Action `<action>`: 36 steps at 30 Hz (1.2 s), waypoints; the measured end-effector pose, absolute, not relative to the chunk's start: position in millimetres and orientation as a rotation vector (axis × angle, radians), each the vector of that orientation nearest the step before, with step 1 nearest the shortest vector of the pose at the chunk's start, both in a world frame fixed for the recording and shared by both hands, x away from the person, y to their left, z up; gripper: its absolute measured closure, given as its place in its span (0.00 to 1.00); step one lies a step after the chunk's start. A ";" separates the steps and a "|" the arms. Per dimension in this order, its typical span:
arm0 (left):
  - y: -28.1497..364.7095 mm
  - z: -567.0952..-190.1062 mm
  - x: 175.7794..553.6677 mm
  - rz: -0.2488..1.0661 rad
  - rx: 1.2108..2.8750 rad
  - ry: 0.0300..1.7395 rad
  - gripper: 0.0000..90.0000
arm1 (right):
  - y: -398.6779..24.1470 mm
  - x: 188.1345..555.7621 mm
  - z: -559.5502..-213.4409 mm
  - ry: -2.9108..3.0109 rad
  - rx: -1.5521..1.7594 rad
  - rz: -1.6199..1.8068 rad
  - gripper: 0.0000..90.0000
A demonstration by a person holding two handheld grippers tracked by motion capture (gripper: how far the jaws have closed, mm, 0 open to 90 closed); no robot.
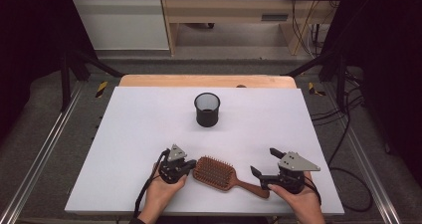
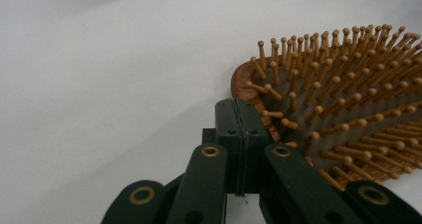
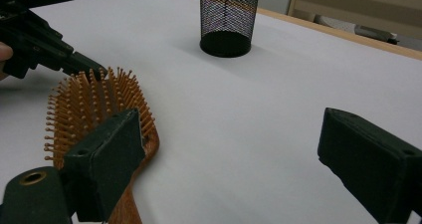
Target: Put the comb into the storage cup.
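Note:
A wooden paddle hairbrush (image 1: 218, 172) lies bristles up near the table's front edge, its handle pointing right. My left gripper (image 1: 191, 165) is shut with nothing in it, and its tips rest against the left rim of the brush head (image 2: 249, 79). In the left gripper view the closed jaws meet at my left gripper (image 2: 238, 119). My right gripper (image 1: 266, 162) stands open and wide just above the handle's end. In the right gripper view my right gripper (image 3: 239, 154) has bare table between its jaws, and the brush (image 3: 94, 109) lies beside and behind its left jaw.
A black mesh cup (image 1: 207, 109) stands upright at the middle of the white table (image 1: 139, 129), also seen as the mesh cup (image 3: 226, 20) beyond the brush. A wooden strip (image 1: 209, 80) borders the far edge. Dark frame posts stand at both sides.

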State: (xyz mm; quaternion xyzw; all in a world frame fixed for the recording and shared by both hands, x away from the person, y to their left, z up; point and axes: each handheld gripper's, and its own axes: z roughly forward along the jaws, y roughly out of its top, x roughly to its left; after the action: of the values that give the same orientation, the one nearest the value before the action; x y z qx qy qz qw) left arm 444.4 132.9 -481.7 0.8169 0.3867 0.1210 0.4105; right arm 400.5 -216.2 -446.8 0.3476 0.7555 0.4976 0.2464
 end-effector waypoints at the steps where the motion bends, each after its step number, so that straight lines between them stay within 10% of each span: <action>1: 132.4 -481.9 444.4 0.302 2.056 0.970 1.00 | -215.8 400.3 -446.5 2.062 0.952 1.362 0.12; 36: 230.0 -435.6 423.2 0.675 1.724 0.989 0.98 | -210.6 399.4 -438.2 2.217 1.007 1.314 0.11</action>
State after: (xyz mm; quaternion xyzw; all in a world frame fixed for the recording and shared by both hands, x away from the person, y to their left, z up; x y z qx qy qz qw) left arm 423.2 230.0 -435.6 0.7123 0.4086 0.2790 0.4978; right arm 399.4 -210.6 -438.2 0.3577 0.7872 0.4667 0.1861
